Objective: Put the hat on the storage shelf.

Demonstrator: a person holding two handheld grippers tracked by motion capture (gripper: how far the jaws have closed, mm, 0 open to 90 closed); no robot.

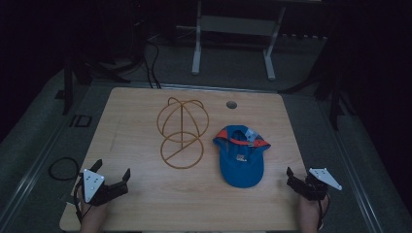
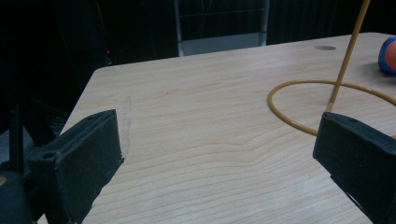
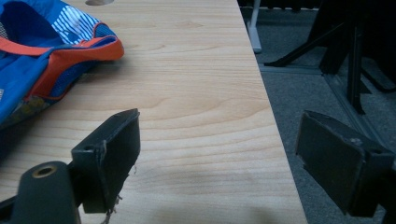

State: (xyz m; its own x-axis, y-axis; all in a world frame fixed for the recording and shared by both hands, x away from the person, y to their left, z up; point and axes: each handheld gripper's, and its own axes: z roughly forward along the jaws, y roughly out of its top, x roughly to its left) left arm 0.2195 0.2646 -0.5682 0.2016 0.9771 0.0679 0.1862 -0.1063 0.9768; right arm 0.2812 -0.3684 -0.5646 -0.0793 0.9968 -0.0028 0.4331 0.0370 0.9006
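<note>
A yellow wire hat stand (image 1: 182, 133) with a round base ring stands in the middle of the wooden table (image 1: 145, 204). Right of it lies a blue cap with orange trim (image 1: 240, 155), inside up. My left gripper (image 1: 113, 169) rests at the front left corner, open and holding nothing. In the left gripper view its jaws (image 2: 219, 149) stand wide apart over bare wood, short of the stand's ring (image 2: 299, 100). My right gripper (image 1: 299, 177) is at the front right edge, open and holding nothing, just right of the cap. The right gripper view puts the cap (image 3: 42, 51) at far left of the gripper (image 3: 224, 154).
A round cable hole (image 1: 231, 104) sits near the table's far edge. Behind the table stands a white frame on two legs (image 1: 233, 43). A black cable loop (image 1: 63, 168) lies on the floor at left. The table's right edge (image 3: 275, 140) runs under my right gripper.
</note>
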